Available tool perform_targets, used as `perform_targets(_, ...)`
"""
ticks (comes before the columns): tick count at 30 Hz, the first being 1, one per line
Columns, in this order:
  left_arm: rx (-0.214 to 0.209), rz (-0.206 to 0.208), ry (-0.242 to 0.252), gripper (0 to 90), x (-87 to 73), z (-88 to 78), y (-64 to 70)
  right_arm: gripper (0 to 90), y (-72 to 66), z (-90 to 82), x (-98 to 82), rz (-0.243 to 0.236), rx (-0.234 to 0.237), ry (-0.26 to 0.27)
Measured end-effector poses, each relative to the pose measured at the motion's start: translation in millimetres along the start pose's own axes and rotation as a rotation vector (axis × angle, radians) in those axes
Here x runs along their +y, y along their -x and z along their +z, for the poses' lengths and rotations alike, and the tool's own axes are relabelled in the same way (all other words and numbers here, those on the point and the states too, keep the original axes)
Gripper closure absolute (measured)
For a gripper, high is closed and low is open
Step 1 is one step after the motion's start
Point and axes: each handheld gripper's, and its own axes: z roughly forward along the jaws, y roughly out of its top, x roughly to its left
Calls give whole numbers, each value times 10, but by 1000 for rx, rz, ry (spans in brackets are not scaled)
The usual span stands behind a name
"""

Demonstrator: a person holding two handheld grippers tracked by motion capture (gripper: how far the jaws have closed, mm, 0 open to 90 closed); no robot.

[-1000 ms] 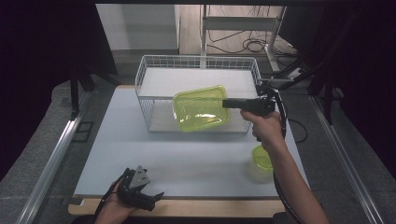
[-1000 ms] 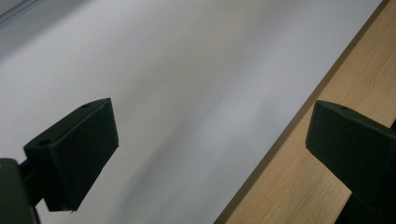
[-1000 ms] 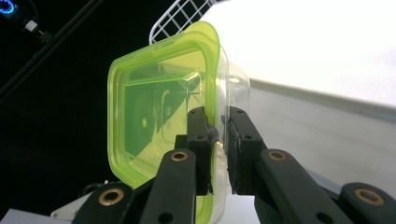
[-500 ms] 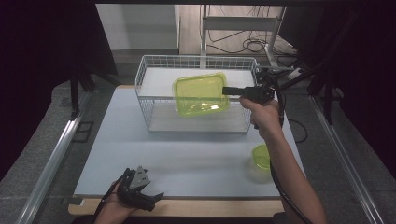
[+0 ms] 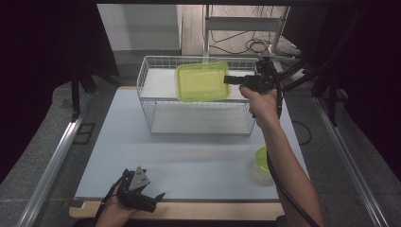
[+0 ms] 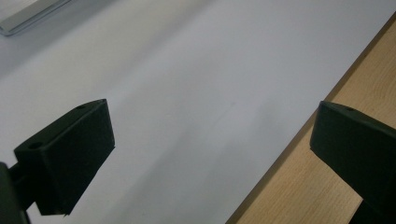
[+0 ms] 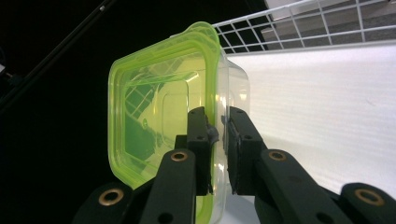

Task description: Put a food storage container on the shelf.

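Right tool clamped on green container rim above wire basket; left tool open at table edge

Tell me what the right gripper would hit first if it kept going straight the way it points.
Probably nothing soon: the right gripper, shut on the green-lidded container, points left across the wire basket, seemingly above its rim, though depth is unclear.

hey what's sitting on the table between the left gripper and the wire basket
Nothing. In the high view, the stretch of white table from the left gripper up to the wire basket is bare.
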Motion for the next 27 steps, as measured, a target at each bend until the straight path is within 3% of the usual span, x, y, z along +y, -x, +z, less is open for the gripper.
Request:
perform_targets(14,-3,11,-3,0,-3,0,5,808,74,119,82,26,-68,-1)
perform_targets(21,-7,18,-10,0,-3,10,14,793,77,142,61,16,-105,8)
perform_targets(27,-8,27,-16,0,-3,10,17,709,82,177,45,-5,-149,-6)
